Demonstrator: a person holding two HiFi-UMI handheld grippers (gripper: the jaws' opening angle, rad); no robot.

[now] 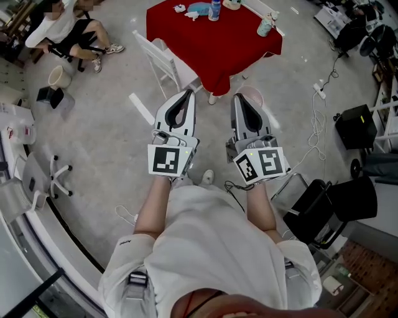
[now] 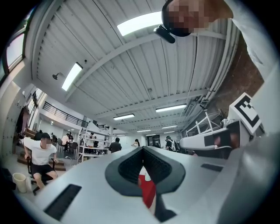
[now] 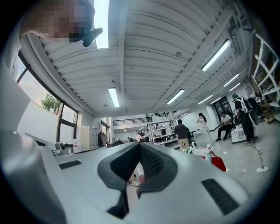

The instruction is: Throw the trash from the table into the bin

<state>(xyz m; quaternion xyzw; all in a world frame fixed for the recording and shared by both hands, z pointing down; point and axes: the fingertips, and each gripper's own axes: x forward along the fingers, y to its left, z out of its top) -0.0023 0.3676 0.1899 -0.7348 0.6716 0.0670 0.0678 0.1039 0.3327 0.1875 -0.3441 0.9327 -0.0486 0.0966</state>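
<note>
Left grey gripper (image 1: 188,93) and right grey gripper (image 1: 238,97), jaws closed and empty, face red-clothed table (image 1: 217,56); pale cup (image 1: 265,26) at its right edge looks light, crushable, so best pinched gently by the sidewall.

A person in a white short-sleeved T-shirt (image 1: 211,248) with dark shoulder straps (image 1: 138,277), with a pale grey left gripper (image 1: 188,93) and right gripper (image 1: 239,97), each black-padded and topped by a black-and-white marker cube (image 1: 168,159).

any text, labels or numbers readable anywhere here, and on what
Nothing reads clearly.
Print on the shorts: too small to read.
Label on the bottle: too blurred to read.
On the left marker cube and right marker cube: black square patterns only, no letters.
</note>
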